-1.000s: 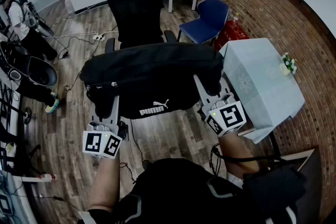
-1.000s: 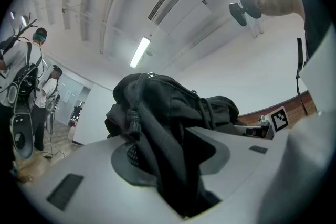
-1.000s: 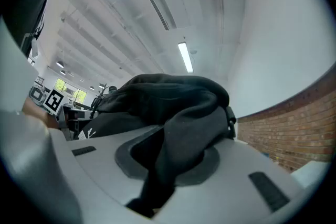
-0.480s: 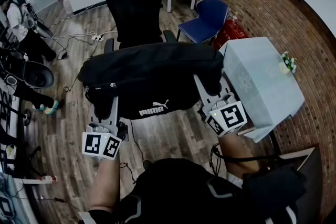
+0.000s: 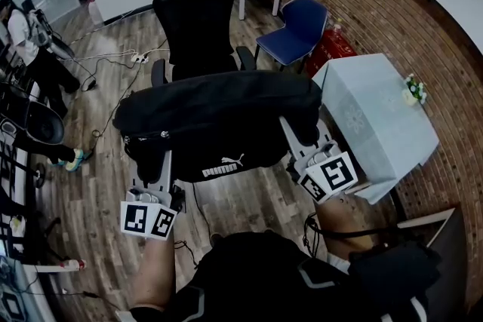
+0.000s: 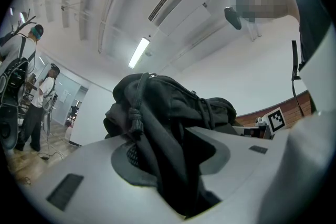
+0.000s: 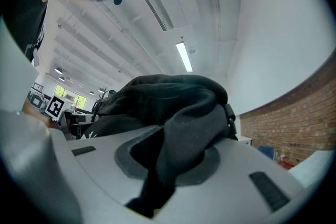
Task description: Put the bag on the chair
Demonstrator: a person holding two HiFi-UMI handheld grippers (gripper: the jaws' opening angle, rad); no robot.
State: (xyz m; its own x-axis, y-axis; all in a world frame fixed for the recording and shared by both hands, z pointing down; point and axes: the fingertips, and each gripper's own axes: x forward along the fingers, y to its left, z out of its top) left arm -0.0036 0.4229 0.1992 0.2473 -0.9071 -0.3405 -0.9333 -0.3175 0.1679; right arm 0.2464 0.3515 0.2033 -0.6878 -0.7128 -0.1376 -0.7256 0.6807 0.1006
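Wood-floored room, brick wall at right: the black office chair (image 5: 198,19) faces us straight ahead, just beyond the black sports bag (image 5: 219,121). We hold the bag aloft, long axis crosswise, with the left gripper (image 5: 153,158) and right gripper (image 5: 306,139) each clamped on fabric at one end, about equally far from the seat. The bag is soft and sagging, with a white logo on its near side.

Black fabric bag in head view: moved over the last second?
Yes, slightly. The black fabric bag has slid down-frame toward the person, uncovering more of the black office chair behind, while the light-blue table holds its place.
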